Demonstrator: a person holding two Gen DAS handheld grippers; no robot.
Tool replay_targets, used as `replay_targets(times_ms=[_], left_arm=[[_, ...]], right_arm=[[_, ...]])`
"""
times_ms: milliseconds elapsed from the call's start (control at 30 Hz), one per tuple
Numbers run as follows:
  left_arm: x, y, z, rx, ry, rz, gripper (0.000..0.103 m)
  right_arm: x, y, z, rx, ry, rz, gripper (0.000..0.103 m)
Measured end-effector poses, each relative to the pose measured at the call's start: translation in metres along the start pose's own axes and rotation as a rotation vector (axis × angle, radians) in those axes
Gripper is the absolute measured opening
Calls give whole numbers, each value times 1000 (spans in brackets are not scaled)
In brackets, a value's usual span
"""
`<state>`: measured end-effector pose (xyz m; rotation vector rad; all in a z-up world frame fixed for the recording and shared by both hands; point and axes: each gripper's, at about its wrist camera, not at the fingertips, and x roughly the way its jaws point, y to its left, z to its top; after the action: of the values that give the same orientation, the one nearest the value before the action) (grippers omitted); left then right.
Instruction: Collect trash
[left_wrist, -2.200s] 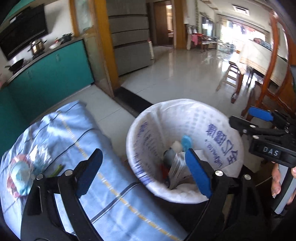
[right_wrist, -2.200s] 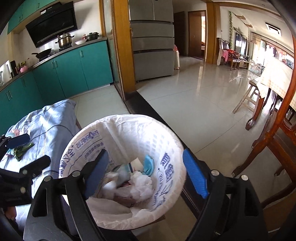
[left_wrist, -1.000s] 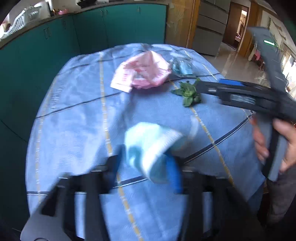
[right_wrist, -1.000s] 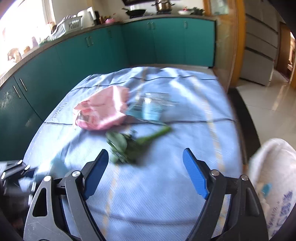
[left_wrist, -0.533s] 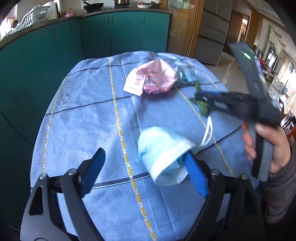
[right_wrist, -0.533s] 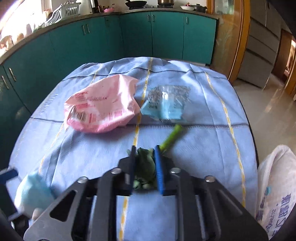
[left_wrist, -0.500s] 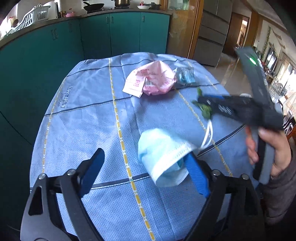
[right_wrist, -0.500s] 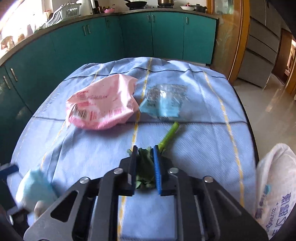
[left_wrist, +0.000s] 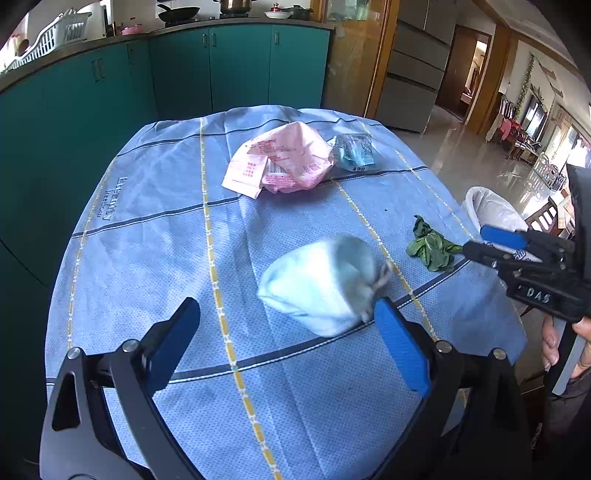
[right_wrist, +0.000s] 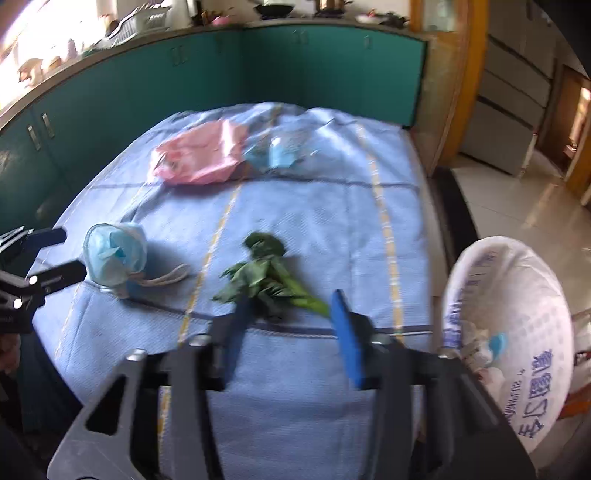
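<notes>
A crumpled light-blue face mask (left_wrist: 321, 280) lies on the blue tablecloth (left_wrist: 155, 236), between the fingers of my left gripper (left_wrist: 286, 308) and close to its right pad. The jaws are opening wide and neither pad presses on the mask. A green leafy stalk (right_wrist: 266, 280) rests on the cloth just ahead of my right gripper (right_wrist: 291, 299). Those jaws are opening too, with the stem end between the pads and untouched. The right wrist view shows the mask (right_wrist: 114, 258) beside the left gripper (right_wrist: 70, 251). The left wrist view shows the greens (left_wrist: 430, 247) at the right gripper (left_wrist: 476, 240).
A pink plastic bag (left_wrist: 288, 162) and a clear-and-blue wrapper (left_wrist: 354, 151) lie at the far side of the cloth. A bin with a white printed liner (right_wrist: 517, 295) holding trash stands off the table's right edge. Teal cabinets (left_wrist: 240, 66) run behind the table.
The left gripper has opened off the mask, which now rests on the cloth. The right gripper, shut on the greens half a second ago, moved toward the bin side and opened; the greens lie loose.
</notes>
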<state>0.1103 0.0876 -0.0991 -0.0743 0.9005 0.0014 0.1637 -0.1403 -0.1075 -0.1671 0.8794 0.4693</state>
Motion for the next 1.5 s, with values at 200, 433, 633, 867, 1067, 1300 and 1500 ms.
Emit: replay_targets(times_ms=[200,433,633,867,1067,1300,1500], left_arm=[[9,-5,-3,13,32,2,96],[4,1,-4,13,25,42,96],[3,6,-5,-4,28,42,96],[4,6,-6,-4,32,45,96],[6,7,-6,-6,34,44,96],[5,5,-8,1,41,45,96],[6,5,-8,-3,43,43,96]], right_arm=[[19,-4,6,4,24,0,64],[44,11,1,-33,71,36,67],[49,13,2,-56,79,36,72],[45,18,-3,-29,111,67,72],[24,38,-8,-106,74,116,72],[48,28,0,-62,96,81,72],[46,31,-2,-67,88,83,61]])
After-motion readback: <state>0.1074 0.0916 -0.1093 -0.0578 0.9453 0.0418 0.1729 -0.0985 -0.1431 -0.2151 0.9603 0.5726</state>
